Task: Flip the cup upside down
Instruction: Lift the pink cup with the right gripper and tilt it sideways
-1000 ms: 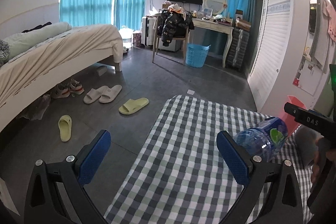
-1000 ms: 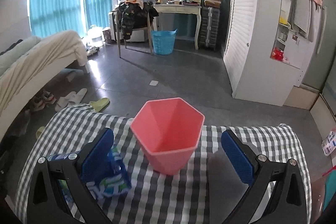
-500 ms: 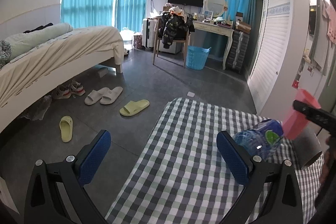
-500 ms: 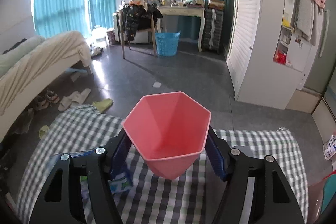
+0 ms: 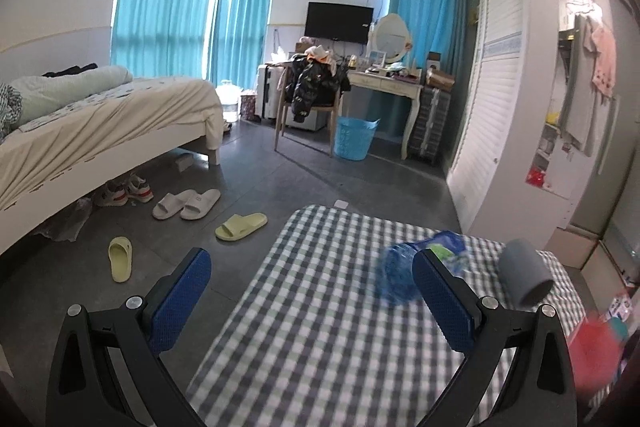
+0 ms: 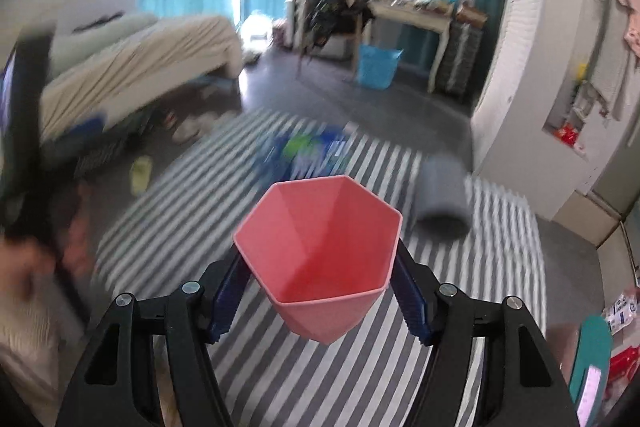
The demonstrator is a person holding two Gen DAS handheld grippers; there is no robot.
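Note:
The pink hexagonal cup (image 6: 320,259) is upright, mouth up, held between the blue pads of my right gripper (image 6: 320,291), which is shut on its sides and holds it above the checked table (image 6: 500,267). The right wrist view is blurred by motion. In the left wrist view the cup (image 5: 592,355) shows as a red blur at the lower right edge. My left gripper (image 5: 312,299) is open and empty, over the table's near left part (image 5: 320,327).
A blue plastic bottle (image 5: 404,275) lies on its side on the table, beside a grey roll (image 5: 524,279) on its side. Both show blurred in the right wrist view, the bottle (image 6: 308,155) and the roll (image 6: 440,199). A white wardrobe (image 5: 496,99) stands at the right; bed and slippers lie left.
My right gripper closed on the pink cup, lifted it off the table and pulled it back toward me. The left gripper stayed open with its view shifted slightly.

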